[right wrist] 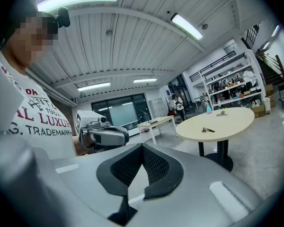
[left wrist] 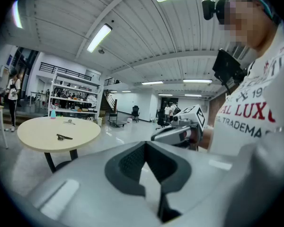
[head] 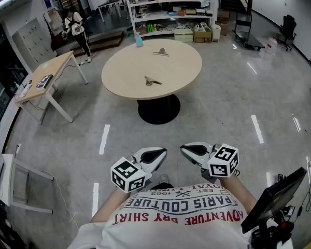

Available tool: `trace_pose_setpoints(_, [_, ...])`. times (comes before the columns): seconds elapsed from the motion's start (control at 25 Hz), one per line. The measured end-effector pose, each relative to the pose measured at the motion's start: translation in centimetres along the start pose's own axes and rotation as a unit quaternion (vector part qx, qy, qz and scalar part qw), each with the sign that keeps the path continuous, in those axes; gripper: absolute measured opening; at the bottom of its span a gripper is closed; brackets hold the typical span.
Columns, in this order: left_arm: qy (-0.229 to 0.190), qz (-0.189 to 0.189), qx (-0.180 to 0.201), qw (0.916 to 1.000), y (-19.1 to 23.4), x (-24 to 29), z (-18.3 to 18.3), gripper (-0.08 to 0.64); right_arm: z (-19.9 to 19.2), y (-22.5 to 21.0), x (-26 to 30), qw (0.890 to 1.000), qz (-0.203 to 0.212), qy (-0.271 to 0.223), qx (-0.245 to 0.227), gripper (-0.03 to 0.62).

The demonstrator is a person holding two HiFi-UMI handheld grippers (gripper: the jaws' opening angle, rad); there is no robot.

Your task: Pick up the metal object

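Note:
A small dark metal object (head: 152,81) lies near the front of a round beige table (head: 176,71), well ahead of me across the floor. It also shows in the left gripper view (left wrist: 64,137) and the right gripper view (right wrist: 207,130). Both grippers hang close to my chest, far from the table. My left gripper (head: 156,155) is shut with nothing between its pads (left wrist: 149,167). Beside it, my right gripper (head: 191,150) has its jaws together and holds nothing (right wrist: 137,167). Each gripper sees the other: the right one (left wrist: 180,129) and the left one (right wrist: 104,136).
A metal clip (head: 160,52) and a blue bottle (head: 139,40) sit at the table's far side. A rectangular desk (head: 44,79) stands left, shelves (head: 171,9) at the back, a person (head: 75,27) near them. A black device (head: 277,196) is at my right.

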State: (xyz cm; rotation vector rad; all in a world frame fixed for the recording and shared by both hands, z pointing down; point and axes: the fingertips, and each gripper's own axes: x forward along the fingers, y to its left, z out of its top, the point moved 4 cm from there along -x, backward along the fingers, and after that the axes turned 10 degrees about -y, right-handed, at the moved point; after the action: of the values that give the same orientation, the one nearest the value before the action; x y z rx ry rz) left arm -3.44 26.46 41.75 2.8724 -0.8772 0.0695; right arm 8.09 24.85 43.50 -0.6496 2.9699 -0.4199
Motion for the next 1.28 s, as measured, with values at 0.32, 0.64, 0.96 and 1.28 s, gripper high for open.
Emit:
trace_pose_setpoints(0.32, [-0.01,0.014,0.005,0.9998,7.9,4.0,0.3,0.003,0.8,-7.4,4.2,1.0,-0.014,-0.005,-0.003,0.0])
trace_pose_setpoints(0.64, [-0.001,0.006,-0.023,0.9997,22.9,10.2,0.8,0.003,2.8,-20.0,13.4,0.999,-0.032,0.012,0.018,0.0])
trace_pose_setpoints(0.96, [0.006,0.021,-0.037,0.9991,41.3,17.2,4.8,0.003,9.6,-35.3,23.8,0.998,-0.058,-0.001,0.006,0.0])
trace_pose_setpoints(1.28, [0.023,0.024,-0.047,0.9984,46.4,21.0,3.8,0.003,9.7,-40.8,26.5,0.998,-0.06,0.004,0.031,0.0])
